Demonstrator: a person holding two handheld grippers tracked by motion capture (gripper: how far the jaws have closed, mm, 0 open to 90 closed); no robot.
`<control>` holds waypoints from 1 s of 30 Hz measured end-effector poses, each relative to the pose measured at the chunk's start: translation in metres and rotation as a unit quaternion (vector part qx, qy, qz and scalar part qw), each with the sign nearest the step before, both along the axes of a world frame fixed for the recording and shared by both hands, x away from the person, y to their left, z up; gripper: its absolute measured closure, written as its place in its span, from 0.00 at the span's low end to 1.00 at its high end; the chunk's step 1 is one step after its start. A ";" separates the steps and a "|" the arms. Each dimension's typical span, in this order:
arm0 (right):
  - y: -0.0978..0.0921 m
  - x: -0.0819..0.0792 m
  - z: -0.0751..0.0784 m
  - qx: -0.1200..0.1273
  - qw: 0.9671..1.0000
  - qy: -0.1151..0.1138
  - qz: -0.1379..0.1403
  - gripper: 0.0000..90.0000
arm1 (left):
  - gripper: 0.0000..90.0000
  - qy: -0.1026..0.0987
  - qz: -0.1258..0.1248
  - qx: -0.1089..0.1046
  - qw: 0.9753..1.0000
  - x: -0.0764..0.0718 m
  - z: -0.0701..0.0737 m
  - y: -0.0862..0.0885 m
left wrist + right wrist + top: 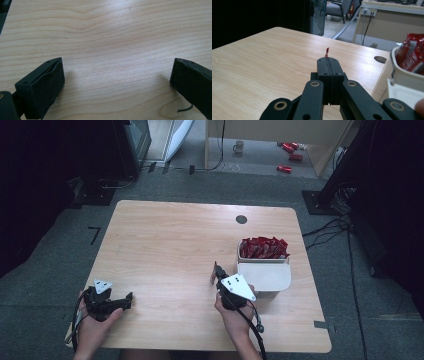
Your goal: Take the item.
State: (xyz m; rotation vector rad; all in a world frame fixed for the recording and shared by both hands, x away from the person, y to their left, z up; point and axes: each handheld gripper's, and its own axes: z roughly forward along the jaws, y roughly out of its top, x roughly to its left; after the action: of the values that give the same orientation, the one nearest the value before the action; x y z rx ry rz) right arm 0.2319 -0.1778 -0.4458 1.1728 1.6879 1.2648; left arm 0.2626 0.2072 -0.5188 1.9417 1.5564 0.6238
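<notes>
The jaws of the right gripper (329, 60) are pressed together on a thin red scrap (327, 52), perhaps a bit of wrapper, whose tip sticks up above them. The jaws of the left gripper (116, 82) stand wide apart over bare wood with nothing between them. Both grippers are held by a person's hands over a pale wooden surface (170, 245) with rounded corners. The left gripper (107, 301) sits near the front left corner. The right gripper (220, 272) is toward the front right, just beside a white rectangular plastic bin (265, 275) near the right edge. Shiny red packets (263, 248) fill the far part of the bin. A small dark round hole (241, 219) lies near the far edge.
</notes>
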 end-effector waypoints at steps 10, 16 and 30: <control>-0.004 -0.025 -0.032 -0.007 0.999 0.044 0.012 1.00 | 0.00 0.000 0.000 0.001 1.000 0.000 0.000 0.000; -0.007 -0.024 -0.057 -0.018 0.995 0.093 0.014 1.00 | 0.00 0.000 0.000 0.001 1.000 0.000 0.000 0.000; -0.009 -0.020 -0.074 -0.021 0.984 0.171 0.038 0.94 | 0.00 0.000 0.000 0.000 1.000 0.000 0.000 0.000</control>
State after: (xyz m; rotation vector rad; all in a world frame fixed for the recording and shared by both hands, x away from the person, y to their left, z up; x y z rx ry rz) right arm 0.2118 -0.1870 -0.5198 1.3701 2.0139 1.1122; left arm 0.2626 0.2073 -0.5188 1.9424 1.5558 0.6249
